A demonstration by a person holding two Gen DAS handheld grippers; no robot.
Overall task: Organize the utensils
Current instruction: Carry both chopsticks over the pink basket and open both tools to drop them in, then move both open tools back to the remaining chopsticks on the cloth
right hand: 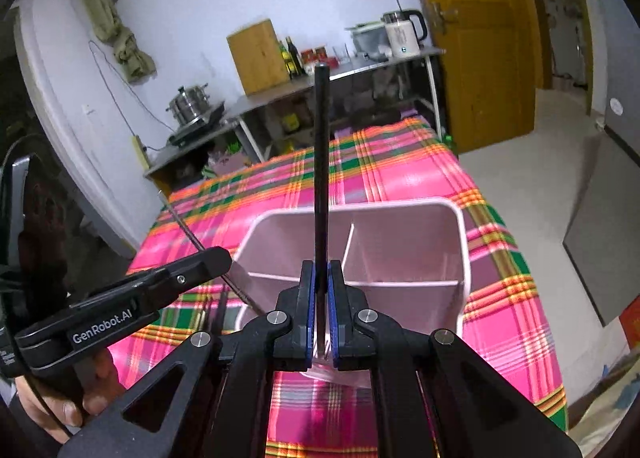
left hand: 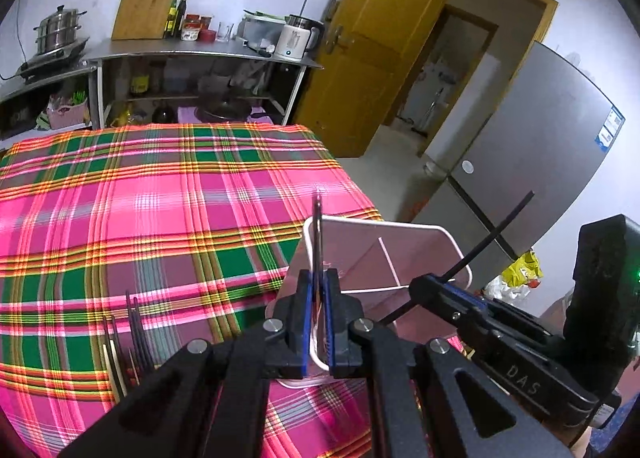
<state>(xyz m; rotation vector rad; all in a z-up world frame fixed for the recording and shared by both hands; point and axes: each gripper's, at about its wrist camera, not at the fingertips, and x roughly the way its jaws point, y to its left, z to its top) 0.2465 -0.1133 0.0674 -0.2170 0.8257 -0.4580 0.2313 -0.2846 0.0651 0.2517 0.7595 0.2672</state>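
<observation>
Plaid table [left hand: 160,217] | one pink caddy [right hand: 460,242] | both jaws clamped: left one utensil [left hand: 318,234], right one black utensil [right hand: 321,161]

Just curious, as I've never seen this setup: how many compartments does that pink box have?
3: the pale pink plastic utensil box has two far compartments split by a divider, and one near compartment across its width, partly hidden by the fingers.

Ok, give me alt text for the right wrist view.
The right claw is shut on a black utensil handle pointing up over a pink divided holder on a plaid tablecloth. The left claw, at lower left, grips a thin utensil.
</observation>
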